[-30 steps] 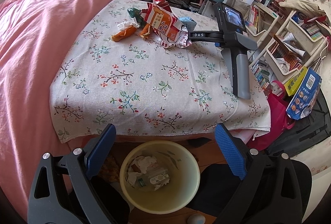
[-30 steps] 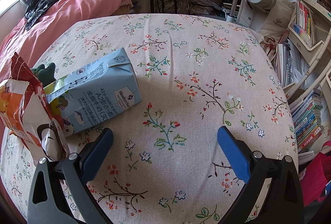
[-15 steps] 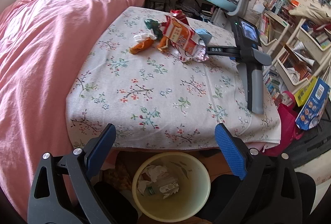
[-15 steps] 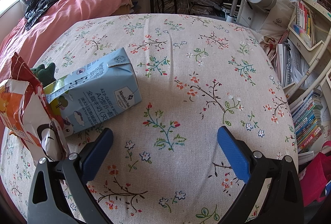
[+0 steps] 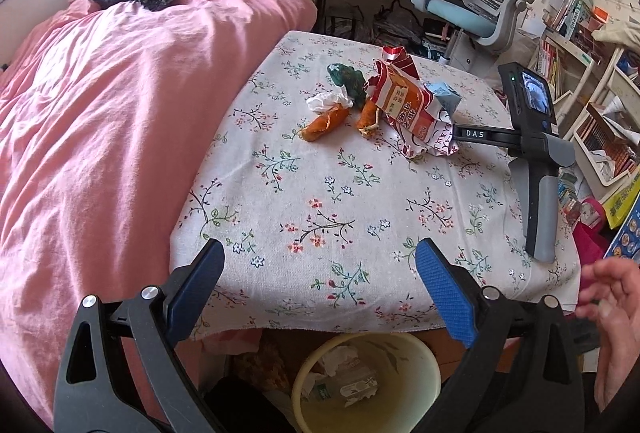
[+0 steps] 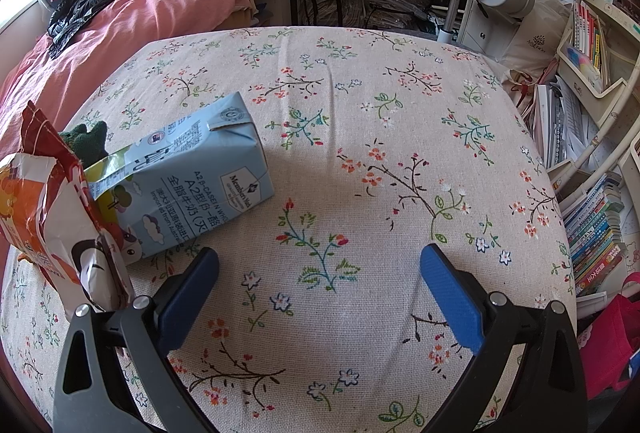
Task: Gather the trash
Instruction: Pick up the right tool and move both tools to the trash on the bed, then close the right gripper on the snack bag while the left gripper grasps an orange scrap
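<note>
The left gripper has its jaws wide apart and empty, held over the near edge of the bench with its floral cloth. Just below that edge stands a pale yellow waste bin with crumpled wrappers already inside. The right gripper lies on the bench, its jaws also spread and gripping nothing; seen from the left wrist, its grey handle rests near the right edge, with a bare hand close by but not touching it. Just left of its fingers lies a light blue milk carton on its side, against a torn orange snack bag. Beyond these sit two orange peels, a white tissue wad and a dark green scrap. A pink duvet covers the bed at left.
</note>
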`<state>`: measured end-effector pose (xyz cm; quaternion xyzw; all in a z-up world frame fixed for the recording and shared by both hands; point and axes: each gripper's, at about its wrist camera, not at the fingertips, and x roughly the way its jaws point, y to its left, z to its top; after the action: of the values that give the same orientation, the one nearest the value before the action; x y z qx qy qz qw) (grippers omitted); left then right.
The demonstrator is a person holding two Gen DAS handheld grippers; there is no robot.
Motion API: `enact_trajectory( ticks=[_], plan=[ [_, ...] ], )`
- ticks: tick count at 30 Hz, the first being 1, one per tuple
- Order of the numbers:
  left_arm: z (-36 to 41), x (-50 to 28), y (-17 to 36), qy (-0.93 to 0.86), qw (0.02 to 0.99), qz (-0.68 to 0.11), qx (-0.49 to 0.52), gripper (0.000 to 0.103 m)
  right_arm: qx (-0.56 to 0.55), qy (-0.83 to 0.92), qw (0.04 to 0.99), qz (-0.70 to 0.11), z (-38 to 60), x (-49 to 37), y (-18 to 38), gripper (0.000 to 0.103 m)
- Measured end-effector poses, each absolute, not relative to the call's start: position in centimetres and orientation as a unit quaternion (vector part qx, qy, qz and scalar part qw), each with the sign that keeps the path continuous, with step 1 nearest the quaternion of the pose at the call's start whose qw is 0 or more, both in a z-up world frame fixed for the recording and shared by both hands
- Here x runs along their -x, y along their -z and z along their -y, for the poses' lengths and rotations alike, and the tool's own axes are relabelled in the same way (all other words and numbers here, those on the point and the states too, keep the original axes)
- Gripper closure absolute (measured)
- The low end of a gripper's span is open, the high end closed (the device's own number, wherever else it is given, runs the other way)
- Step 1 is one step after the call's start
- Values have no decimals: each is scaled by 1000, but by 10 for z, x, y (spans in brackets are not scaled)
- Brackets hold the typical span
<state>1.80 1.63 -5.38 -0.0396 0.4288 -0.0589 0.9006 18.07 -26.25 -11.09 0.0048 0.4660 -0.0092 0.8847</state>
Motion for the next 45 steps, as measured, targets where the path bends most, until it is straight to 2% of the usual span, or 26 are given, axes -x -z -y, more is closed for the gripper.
enact_trajectory(
  ticks=[8,16,24,30,38,45],
  plan=[
    [-3,-60,56,73,901,-428,-1,10,-5,9,885,-466,262,-182,111,7],
    [-33,-110,61,60,896,-436,57,10,-5,9,885,-466,262,-182,111,7],
    [-19,-149,78,65,891,-448,7,10,-7,12,885,-466,262,-182,111,7],
    [-9,-168,89,71,889,-453,-8,10,-2,-8,869,-495,263,-166,107,7],
    [2,-185,96,76,889,-450,-21,10,4,-63,908,-415,262,-139,70,7],
    [1,-197,102,74,887,-456,-8,10,-3,-158,904,-396,227,-138,67,7]
  ],
)
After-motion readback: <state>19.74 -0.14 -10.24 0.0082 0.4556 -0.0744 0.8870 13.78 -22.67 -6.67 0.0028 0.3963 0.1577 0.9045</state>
